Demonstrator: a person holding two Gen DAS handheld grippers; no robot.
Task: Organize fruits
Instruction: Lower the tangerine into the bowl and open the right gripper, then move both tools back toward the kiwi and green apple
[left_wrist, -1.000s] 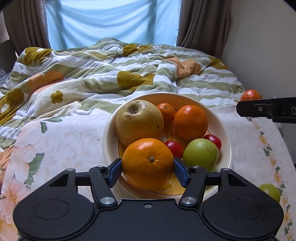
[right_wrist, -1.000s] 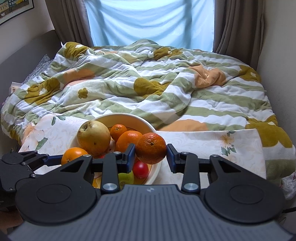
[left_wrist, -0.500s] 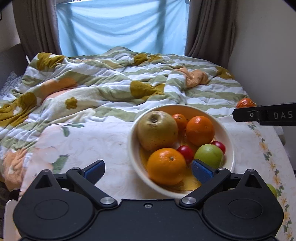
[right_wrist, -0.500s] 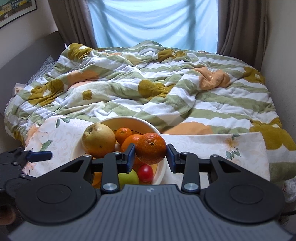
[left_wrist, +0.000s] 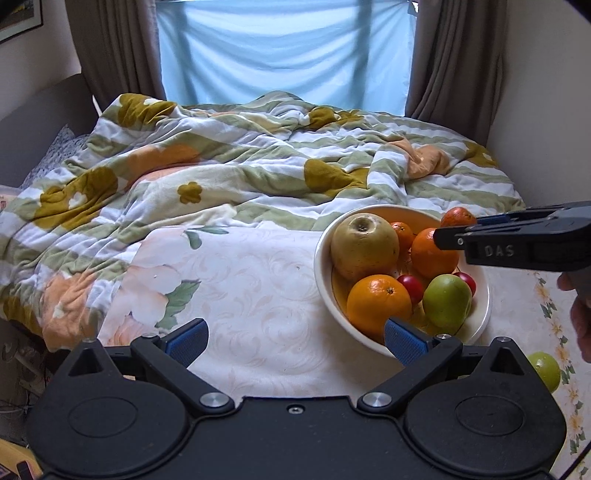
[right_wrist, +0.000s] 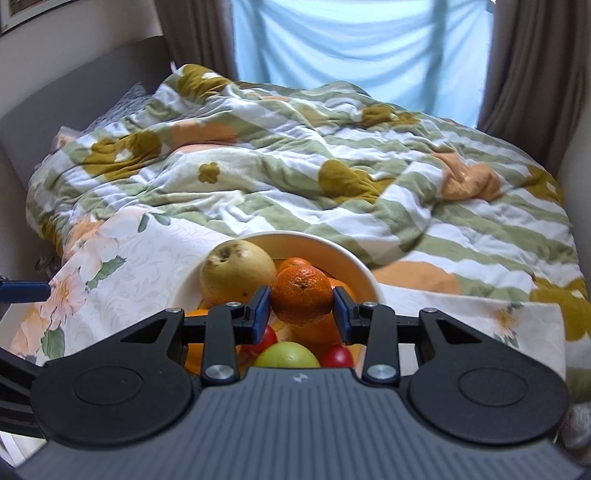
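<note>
Left gripper (left_wrist: 293, 341) released orange (left_wrist: 378, 302), now spread wide, empty; right gripper (right_wrist: 301, 310) clamps mandarin (right_wrist: 302, 301).

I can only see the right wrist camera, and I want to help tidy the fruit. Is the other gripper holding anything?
Observer: No. The left gripper is wide open, with only tablecloth between its fingers.
Operator: Is all the fruit in the bowl?
Observer: Not all. A green fruit lies on the tablecloth outside the bowl, at the right of the left wrist view.
Operator: What's that orange bit hiding behind my gripper?
Observer: A big orange at the bowl's near side, next to the green apple.
</note>
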